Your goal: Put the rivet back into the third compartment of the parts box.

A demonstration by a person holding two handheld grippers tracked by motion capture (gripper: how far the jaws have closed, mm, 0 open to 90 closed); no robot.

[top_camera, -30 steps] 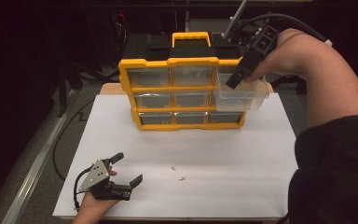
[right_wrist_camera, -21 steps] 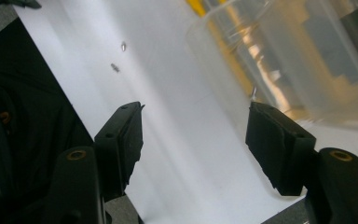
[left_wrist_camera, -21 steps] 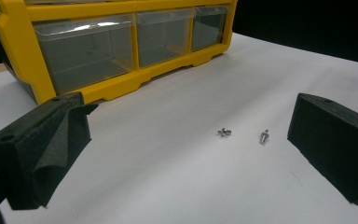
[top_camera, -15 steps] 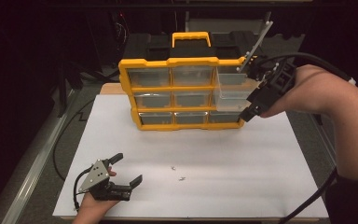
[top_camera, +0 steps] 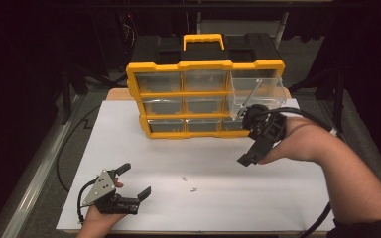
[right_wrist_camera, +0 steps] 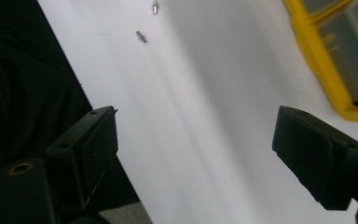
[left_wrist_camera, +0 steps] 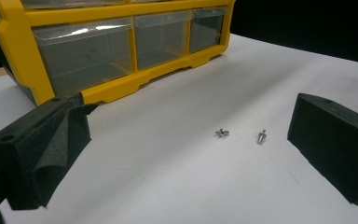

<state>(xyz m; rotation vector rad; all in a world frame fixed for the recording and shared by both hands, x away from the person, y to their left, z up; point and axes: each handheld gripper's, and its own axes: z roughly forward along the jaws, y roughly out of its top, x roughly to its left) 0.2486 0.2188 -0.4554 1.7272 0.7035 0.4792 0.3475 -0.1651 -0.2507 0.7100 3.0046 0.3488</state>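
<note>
A yellow organizer (top_camera: 203, 94) with clear drawers stands at the back of the white table. Its top right drawer (top_camera: 258, 94) sticks partway out. Two small metal screws (top_camera: 183, 178) (top_camera: 193, 189) lie on the white surface in front. My left gripper (top_camera: 135, 180) rests open near the front left edge, left of the screws. In the left gripper view, both screws (left_wrist_camera: 222, 133) (left_wrist_camera: 260, 136) lie ahead between the wide jaws. My right gripper (top_camera: 248, 139) hovers open just below the protruding drawer, holding nothing. The right gripper view looks down past the organizer's corner (right_wrist_camera: 335, 60) to the screws (right_wrist_camera: 141, 36).
The white table top (top_camera: 278, 198) is bordered by dark floor and a metal rail (top_camera: 34, 173) on the left. A black case (top_camera: 168, 47) sits behind the organizer. Cables trail from both grippers.
My right gripper has let go of the clear drawer and dropped from the organizer's top right down toward the table. The left gripper has not moved.
</note>
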